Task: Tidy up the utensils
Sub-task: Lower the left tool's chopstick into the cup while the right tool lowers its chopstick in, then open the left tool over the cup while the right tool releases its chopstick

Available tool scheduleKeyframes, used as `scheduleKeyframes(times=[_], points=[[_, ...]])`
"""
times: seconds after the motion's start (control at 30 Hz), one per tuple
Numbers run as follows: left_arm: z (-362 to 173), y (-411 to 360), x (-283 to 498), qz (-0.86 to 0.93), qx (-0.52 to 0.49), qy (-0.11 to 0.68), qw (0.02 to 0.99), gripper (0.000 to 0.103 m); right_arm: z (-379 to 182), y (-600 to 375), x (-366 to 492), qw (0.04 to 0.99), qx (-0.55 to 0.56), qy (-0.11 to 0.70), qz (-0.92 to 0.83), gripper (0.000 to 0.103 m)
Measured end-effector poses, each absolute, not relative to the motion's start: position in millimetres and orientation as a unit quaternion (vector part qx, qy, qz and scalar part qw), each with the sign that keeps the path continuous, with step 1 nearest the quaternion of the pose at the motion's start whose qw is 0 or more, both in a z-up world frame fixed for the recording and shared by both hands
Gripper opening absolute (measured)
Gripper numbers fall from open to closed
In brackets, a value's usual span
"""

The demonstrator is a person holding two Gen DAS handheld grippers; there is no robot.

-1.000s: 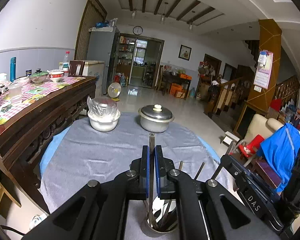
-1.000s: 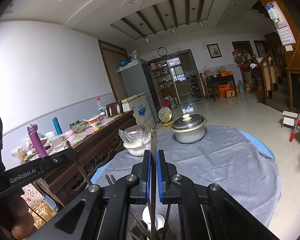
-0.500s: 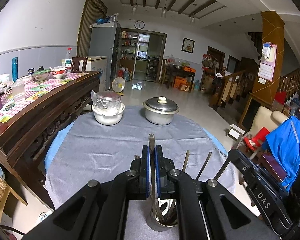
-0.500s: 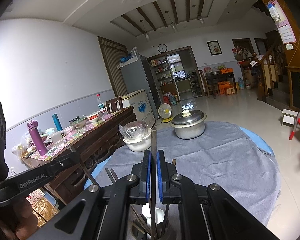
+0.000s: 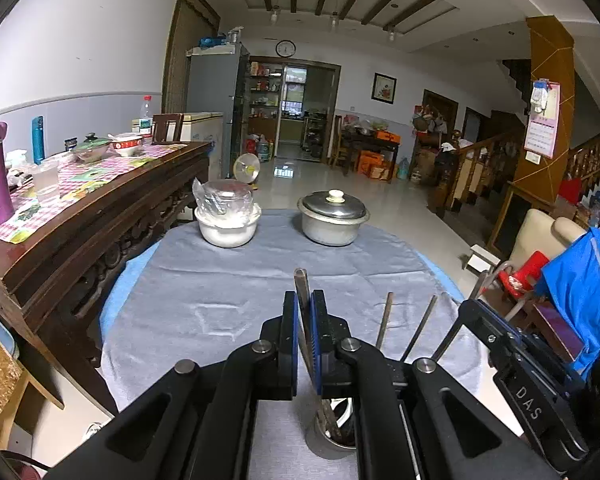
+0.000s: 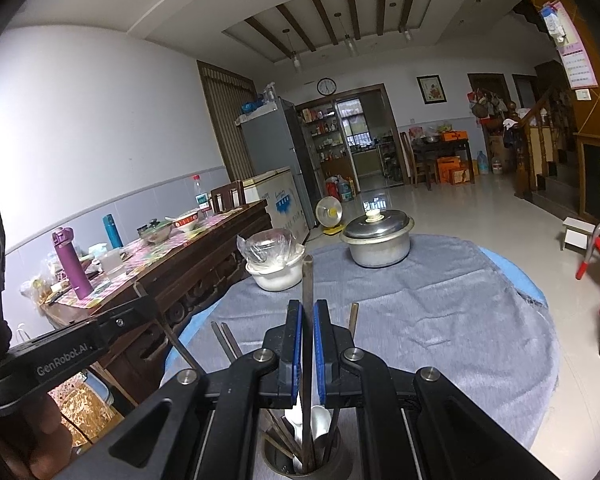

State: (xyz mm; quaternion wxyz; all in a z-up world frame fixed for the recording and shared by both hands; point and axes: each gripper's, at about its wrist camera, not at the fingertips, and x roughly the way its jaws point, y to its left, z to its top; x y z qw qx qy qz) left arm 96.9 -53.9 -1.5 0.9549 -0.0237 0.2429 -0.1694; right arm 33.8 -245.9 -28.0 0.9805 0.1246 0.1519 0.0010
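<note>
Since a second back, our left view has dipped and the cup now sits lower under the jaws; the right view barely changed. We see the left gripper (image 5: 305,312) pinched nearly shut on one dark chopstick (image 5: 301,282), which leans a little left and runs down into the metal cup (image 5: 323,442) below. Right gripper (image 6: 307,322) is likewise clamped nearly shut on one upright chopstick (image 6: 307,280) whose lower end goes into the same cup (image 6: 278,462).

Counts: two grippers, one cup, two held chopsticks. Right view shows about three more stick ends poking up around the jaws, plus white spoons (image 6: 320,420) in the cup; how many spoons we cannot tell. One lidded pot (image 5: 334,218) and one white bowl (image 5: 228,226) covered with plastic sit at the far edge of the grey cloth (image 5: 220,292), well apart from the cup.

Both grippers point forward and slightly down over the cup, side by side. Part of a hand (image 6: 40,436) shows under the left gripper's body in the right view.
</note>
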Motion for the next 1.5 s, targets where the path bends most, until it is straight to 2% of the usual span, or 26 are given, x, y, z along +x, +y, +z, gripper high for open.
scheduleKeyframes(times=[1.5], points=[[-13,-51,98,-0.144,-0.023,0.248,0.958,0.007,-43,-242,44,0.979,0.112,0.170,-0.004,0.007]])
